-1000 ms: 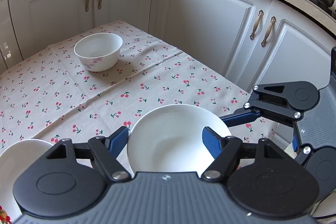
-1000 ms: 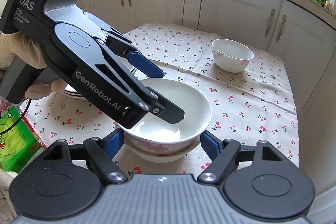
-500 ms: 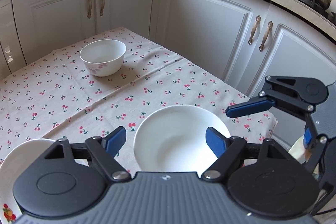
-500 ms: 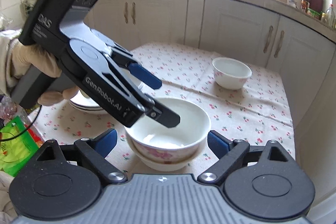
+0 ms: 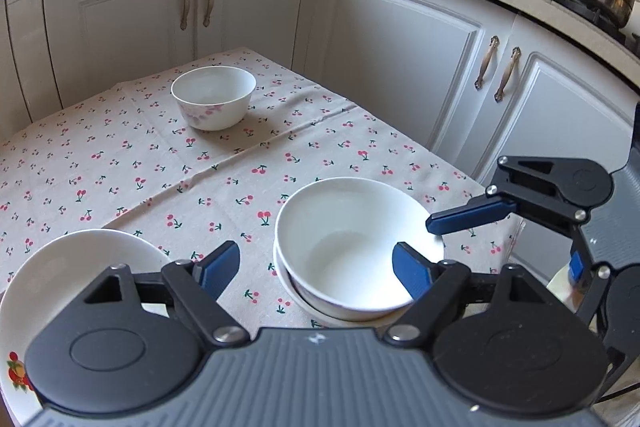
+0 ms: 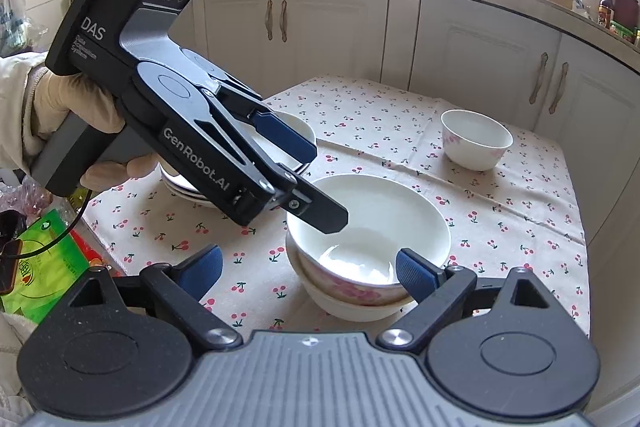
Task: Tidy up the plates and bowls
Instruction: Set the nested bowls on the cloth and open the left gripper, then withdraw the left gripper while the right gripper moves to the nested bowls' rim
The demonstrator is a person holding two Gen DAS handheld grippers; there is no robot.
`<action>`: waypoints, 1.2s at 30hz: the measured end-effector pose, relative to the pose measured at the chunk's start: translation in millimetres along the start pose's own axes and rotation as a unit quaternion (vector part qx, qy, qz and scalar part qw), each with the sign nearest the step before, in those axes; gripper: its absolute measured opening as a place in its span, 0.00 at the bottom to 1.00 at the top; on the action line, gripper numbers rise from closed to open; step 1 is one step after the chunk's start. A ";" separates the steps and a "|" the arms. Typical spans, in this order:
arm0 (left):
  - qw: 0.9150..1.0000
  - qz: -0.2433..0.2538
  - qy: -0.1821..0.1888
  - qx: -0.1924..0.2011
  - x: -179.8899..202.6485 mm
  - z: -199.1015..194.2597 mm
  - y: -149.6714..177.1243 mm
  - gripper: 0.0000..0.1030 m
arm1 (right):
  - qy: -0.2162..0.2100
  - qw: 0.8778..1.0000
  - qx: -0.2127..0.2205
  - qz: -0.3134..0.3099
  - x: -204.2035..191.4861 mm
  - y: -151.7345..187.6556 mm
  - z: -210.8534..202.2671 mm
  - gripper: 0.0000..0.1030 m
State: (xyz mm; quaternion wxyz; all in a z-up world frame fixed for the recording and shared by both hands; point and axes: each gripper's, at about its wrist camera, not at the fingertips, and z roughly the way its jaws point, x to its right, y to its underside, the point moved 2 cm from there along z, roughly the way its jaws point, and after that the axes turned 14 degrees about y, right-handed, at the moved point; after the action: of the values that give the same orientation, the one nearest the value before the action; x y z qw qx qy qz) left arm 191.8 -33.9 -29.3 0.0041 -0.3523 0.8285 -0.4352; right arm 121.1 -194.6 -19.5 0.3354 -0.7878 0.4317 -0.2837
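On the counter (image 5: 120, 155), our far bowl (image 5: 213, 96) looks hard, slick and breakable; we'd pinch its rim, both tongs (image 5: 316, 267) (image 6: 308, 267) gaping empty.

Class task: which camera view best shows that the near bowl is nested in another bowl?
The right wrist view: the near bowl shows its pink-flowered side, seated inside a lower bowl. The left wrist view looks down, showing only a sliver of the lower rim.

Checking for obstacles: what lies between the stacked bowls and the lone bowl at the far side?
Only bare cherry-print tablecloth separates the stacked bowls from the lone bowl; both wrist views show it.
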 end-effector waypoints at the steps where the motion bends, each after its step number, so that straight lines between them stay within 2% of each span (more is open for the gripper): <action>1: 1.000 -0.001 0.001 0.002 -0.5 -1.1 -0.4 0.81 | 0.000 1.000 0.000 0.000 -0.5 1.1 -0.8 0.93; 6: 1.000 0.003 0.000 0.017 -2.5 -10.3 -5.0 0.88 | 0.002 1.000 -0.005 0.006 1.7 -0.5 -2.7 0.94; 8: 1.000 0.007 -0.001 0.027 -4.4 -15.0 -9.5 0.92 | 0.008 1.000 -0.002 0.011 6.3 -3.3 -5.1 1.00; 10: 0.999 0.004 -0.004 0.037 -8.5 -18.8 -15.3 0.96 | 0.013 1.000 0.004 0.019 14.3 -7.1 -7.3 1.00; 20: 0.997 -0.006 -0.038 0.071 -42.4 -8.1 -53.5 0.97 | 0.063 0.997 0.002 0.045 75.1 -40.6 11.9 1.00; 30: 0.995 -0.013 -0.075 0.061 -86.0 54.1 -90.9 0.98 | 0.075 0.994 -0.046 0.066 150.4 -83.8 76.0 1.00; 36: 0.994 0.002 -0.103 0.043 -103.0 86.5 -100.2 0.97 | 0.044 0.988 -0.098 0.112 187.9 -105.0 134.7 1.00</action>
State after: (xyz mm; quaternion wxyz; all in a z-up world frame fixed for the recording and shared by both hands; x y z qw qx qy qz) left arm 354.5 -72.9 -41.3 0.1048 -0.3932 0.8049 -0.4318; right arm 359.4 -277.8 8.6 0.2672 -0.7504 0.5572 -0.2348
